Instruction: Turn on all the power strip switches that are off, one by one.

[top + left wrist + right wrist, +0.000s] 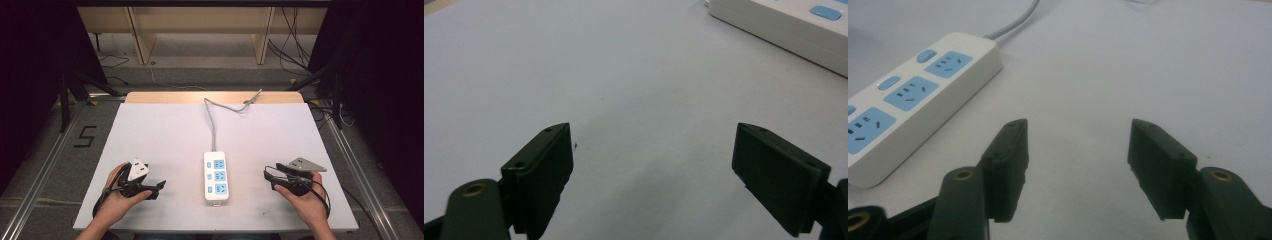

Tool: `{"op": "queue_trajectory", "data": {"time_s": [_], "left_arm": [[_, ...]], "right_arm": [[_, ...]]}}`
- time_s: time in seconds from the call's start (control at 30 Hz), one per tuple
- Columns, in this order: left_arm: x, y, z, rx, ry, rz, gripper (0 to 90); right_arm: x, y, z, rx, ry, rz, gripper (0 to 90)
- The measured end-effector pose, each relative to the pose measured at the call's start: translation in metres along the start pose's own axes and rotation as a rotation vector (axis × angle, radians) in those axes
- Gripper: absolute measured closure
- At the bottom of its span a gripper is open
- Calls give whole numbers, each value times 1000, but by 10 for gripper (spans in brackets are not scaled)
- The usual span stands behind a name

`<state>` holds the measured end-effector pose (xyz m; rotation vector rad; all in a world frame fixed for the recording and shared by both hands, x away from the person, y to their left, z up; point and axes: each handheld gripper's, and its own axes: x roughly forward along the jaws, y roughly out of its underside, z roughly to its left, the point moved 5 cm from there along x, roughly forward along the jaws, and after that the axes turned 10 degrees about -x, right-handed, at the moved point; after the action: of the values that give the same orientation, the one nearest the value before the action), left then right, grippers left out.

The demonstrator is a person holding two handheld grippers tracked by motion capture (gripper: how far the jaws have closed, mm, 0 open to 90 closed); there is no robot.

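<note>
High view, power strip: a white power strip (216, 176) with blue sockets lies in the middle of the table (165, 135), close to the near edge. Its grey cord (214, 120) runs to the far edge.
High view, left gripper: the left gripper (161, 186) rests near the near left corner, held by a hand (117, 197). It points at the power strip but stays apart from it.
High view, right gripper: the right gripper (267, 178) rests near the near right corner and points at the power strip, not touching it.
Left gripper view, jaws: the two black jaws stand wide apart with bare table between them. The power strip (794, 25) sits at the top right.
Right gripper view, jaws: the jaws stand wide apart with nothing between them. The power strip (913, 100) lies to the left, cord (1015, 22) behind it.
</note>
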<state>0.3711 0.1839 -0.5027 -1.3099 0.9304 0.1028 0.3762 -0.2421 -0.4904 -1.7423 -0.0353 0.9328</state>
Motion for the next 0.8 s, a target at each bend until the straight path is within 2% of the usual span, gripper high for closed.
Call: {"op": "queue_trajectory", "data": {"time_s": [0.27,0.47,0.6,0.8], "left_arm": [[0,0,-3,12,9,-7,168],[1,0,-5,14,3,-2,173],[2,0,-4,12,2,-3,176],[1,0,-4,9,-1,-3,178]], "right_arm": [[-3,-5,4,-44,-3,29,562],[-3,-12,8,-102,-10,66,786],[-1,-18,11,-142,-19,95,900],[3,-24,19,-155,-46,123,900]]}}
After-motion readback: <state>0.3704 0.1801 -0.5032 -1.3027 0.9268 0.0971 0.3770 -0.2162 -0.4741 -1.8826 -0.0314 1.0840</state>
